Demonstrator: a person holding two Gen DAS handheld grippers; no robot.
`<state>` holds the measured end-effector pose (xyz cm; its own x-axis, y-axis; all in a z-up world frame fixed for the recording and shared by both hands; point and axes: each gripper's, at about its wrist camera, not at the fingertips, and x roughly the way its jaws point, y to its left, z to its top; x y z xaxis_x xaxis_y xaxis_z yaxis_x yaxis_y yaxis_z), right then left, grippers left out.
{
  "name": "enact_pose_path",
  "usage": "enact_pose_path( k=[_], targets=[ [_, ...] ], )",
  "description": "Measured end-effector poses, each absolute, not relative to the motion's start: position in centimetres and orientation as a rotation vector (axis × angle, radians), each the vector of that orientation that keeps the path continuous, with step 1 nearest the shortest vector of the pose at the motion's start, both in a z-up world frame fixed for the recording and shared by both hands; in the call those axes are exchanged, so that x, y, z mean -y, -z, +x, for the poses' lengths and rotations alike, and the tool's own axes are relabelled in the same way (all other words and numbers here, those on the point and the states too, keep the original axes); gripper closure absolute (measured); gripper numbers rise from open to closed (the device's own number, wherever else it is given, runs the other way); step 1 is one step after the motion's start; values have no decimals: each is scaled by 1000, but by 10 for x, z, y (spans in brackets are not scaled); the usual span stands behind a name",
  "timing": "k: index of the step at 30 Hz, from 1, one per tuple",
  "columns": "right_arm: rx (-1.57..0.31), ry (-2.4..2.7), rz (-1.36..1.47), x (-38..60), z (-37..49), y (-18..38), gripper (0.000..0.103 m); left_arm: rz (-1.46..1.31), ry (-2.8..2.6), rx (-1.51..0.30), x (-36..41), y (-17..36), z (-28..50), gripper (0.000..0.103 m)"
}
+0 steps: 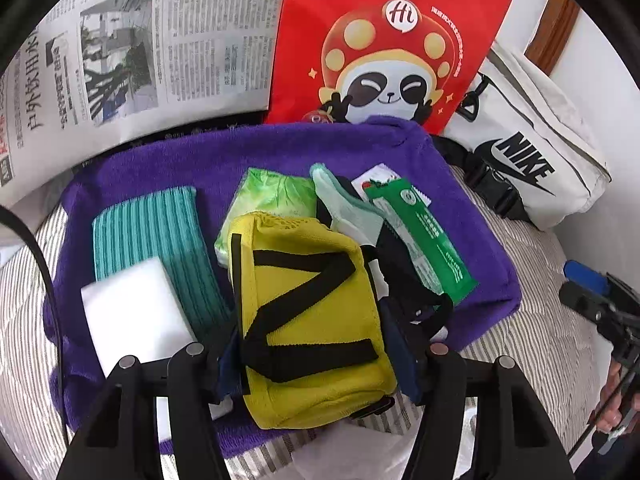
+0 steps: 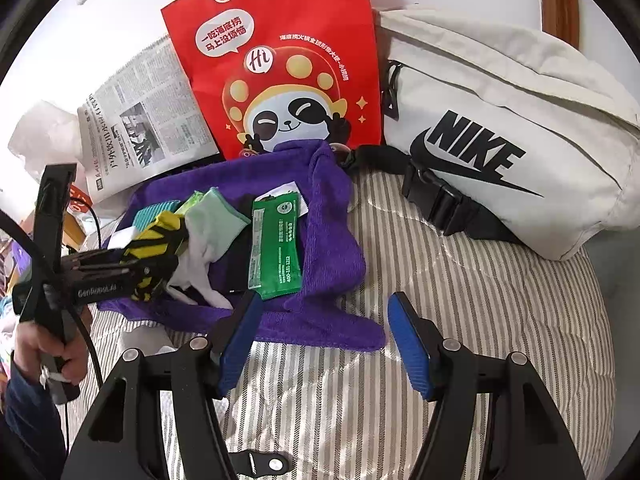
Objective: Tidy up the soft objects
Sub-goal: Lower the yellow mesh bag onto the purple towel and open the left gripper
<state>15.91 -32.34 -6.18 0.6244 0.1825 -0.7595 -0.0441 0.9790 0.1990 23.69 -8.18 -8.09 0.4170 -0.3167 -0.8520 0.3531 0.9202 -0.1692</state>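
My left gripper (image 1: pixel 318 354) is shut on a yellow sock with black stripes (image 1: pixel 312 320) and holds it over the purple towel (image 1: pixel 168 160); it also shows in the right wrist view (image 2: pixel 160 248). On the towel lie a teal ribbed cloth (image 1: pixel 160 232), a white sponge block (image 1: pixel 132 320), a green tissue pack (image 1: pixel 272 200), a pale mint sock (image 1: pixel 348 208) and a green sachet (image 1: pixel 424 240). My right gripper (image 2: pixel 324 344) is open and empty over the striped bedding, at the purple towel's (image 2: pixel 320 208) near edge.
A red panda paper bag (image 2: pixel 280 80) stands behind the towel. A white Nike waist bag (image 2: pixel 500 132) lies at the right. A newspaper (image 1: pixel 140 52) leans at the back left. The striped quilt (image 2: pixel 460 320) spreads to the right.
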Motion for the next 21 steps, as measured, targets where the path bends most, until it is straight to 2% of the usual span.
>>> enact_pose_path(
  k=[15,17,21],
  targets=[
    [-885,-139,186,324,150,59,38,43,389,-1051,90,88,249,39],
    [-883,-143,182,323,149,59,38,59,392,-1055,92,91,249,34],
    [-882,-148,176,321,146,57,38,60,391,-1096,94,93,253,31]
  ],
)
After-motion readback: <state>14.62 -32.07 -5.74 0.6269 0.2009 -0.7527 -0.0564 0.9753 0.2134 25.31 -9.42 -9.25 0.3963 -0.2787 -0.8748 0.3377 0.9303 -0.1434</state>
